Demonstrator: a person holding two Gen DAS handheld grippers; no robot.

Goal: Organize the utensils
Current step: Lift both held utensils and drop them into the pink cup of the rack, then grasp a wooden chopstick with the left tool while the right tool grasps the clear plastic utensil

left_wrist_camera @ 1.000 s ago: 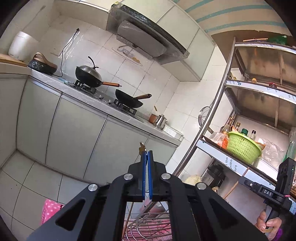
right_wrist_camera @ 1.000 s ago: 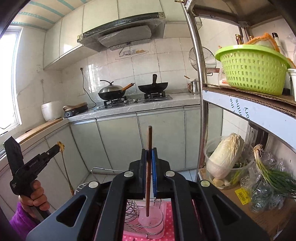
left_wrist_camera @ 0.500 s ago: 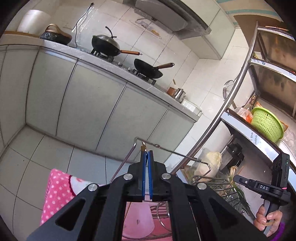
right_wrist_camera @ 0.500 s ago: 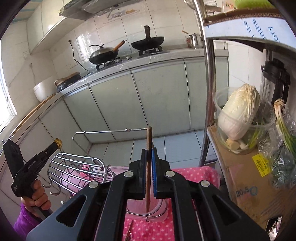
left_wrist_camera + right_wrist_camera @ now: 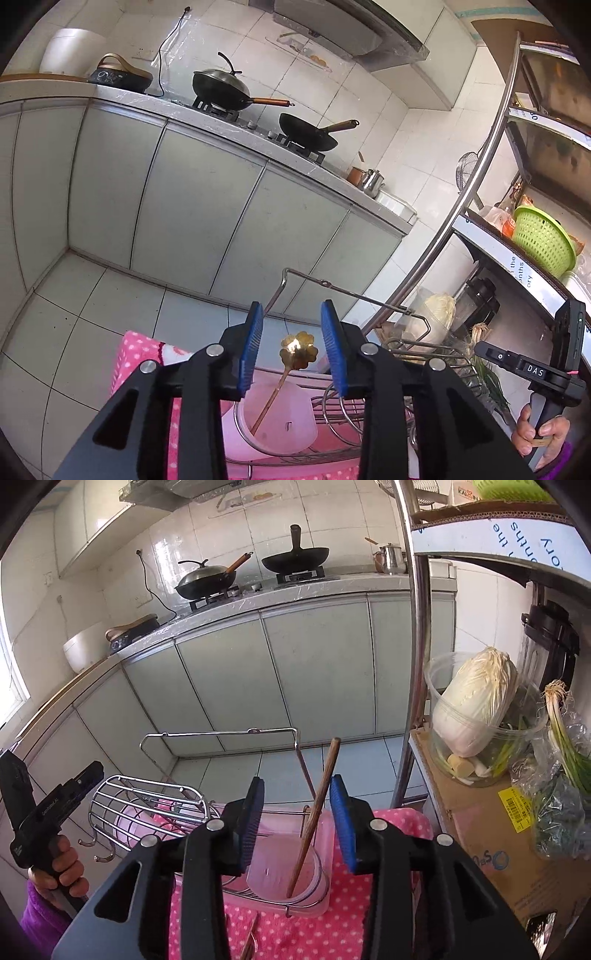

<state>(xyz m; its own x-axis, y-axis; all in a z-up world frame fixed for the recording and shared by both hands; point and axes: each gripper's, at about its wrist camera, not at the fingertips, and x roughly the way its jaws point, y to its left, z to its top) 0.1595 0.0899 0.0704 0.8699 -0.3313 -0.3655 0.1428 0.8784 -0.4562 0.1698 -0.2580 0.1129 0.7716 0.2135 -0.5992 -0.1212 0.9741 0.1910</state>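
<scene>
Reading "DAS", the right gripper (image 5: 495, 354) and left gripper (image 5: 291, 349) fingers have just opened wide, holding nothing.

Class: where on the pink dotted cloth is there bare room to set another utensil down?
Free: the pink dotted cloth in front of the wire rack. Crowded: the pink cup with the wooden chopstick, and the cup with the gold spoon.

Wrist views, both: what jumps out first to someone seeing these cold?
The blue-padded left gripper frames a gold flower-ended spoon standing in a pink cup of the wire rack. The right gripper likewise has a wooden chopstick leaning in a pink tray; both sets of jaws have just been opening and neither pad presses its utensil. Behind, two black woks sit on the stove.
</scene>
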